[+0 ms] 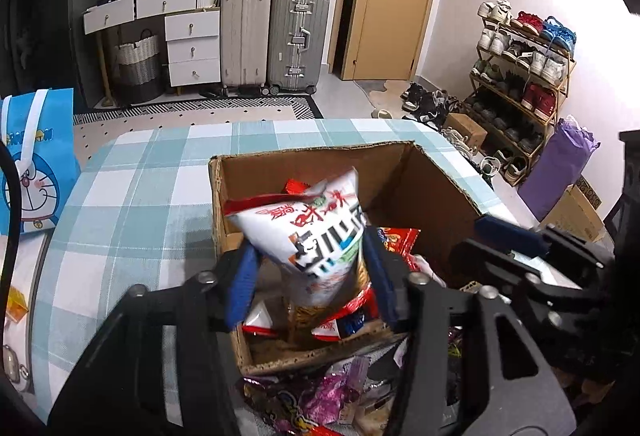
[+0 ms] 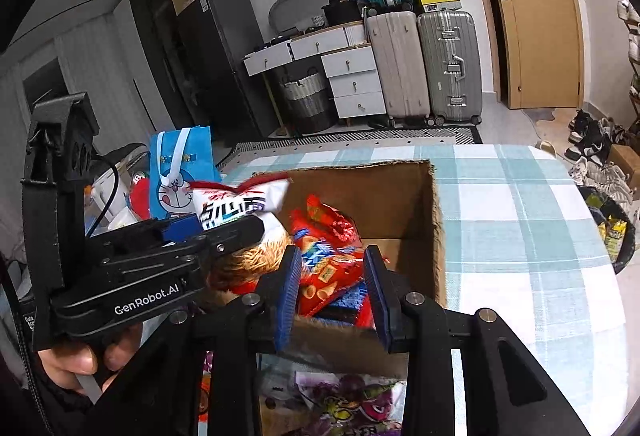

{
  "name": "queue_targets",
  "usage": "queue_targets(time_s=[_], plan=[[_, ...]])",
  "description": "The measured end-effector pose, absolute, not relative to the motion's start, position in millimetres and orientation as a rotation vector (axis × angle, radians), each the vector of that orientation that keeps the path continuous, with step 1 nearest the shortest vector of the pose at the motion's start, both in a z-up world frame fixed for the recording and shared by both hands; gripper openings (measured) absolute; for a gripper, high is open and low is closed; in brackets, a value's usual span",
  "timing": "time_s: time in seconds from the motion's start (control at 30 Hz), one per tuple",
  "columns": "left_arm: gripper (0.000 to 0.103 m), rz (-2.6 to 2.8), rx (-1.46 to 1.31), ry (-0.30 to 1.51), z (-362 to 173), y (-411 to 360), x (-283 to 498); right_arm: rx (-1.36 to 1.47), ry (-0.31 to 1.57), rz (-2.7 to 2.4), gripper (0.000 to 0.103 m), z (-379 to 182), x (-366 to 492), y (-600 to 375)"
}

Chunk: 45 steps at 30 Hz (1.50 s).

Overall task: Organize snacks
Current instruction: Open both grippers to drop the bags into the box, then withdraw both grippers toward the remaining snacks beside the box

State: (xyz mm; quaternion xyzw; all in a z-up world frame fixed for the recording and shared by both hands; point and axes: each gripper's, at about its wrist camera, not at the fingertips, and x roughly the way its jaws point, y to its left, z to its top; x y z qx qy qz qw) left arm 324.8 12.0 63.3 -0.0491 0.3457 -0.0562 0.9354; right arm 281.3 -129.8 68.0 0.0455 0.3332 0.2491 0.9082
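An open cardboard box (image 1: pixel 420 172) (image 2: pixel 384 180) stands on the checked tablecloth and holds several snack packs. My left gripper (image 1: pixel 312 276) is shut on a white snack bag (image 1: pixel 316 228) with red ends and holds it over the box's left half; the bag and that gripper also show in the right wrist view (image 2: pixel 236 204). My right gripper (image 2: pixel 332 292) is shut on a red snack pack (image 2: pixel 324 268) just above the box's near wall. In the left wrist view the right gripper (image 1: pixel 508 232) reaches in at the right.
More snack packs, purple and red (image 1: pixel 320 396) (image 2: pixel 352 400), lie on the table in front of the box. A blue Doraemon bag (image 1: pixel 36 160) (image 2: pixel 180 168) stands at the table's left edge. Suitcases, drawers and a shoe rack (image 1: pixel 524 76) stand beyond the table.
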Motion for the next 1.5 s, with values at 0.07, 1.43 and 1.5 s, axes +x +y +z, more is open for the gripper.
queue_targets(time_s=[0.07,1.43,1.5], plan=[[0.069,-0.107,-0.104,0.700,66.4,12.6,318.7,0.087,0.664,0.495,0.064,70.9,275.0,-135.7],[0.102,-0.073,-0.178,0.900,-12.0,35.7,174.2,0.140,0.846,0.450,0.102,17.0,201.1,-172.1],[0.102,-0.074,-0.178,0.921,-18.6,33.8,174.7,0.139,0.857,0.453,0.102,14.0,201.8,-170.3]])
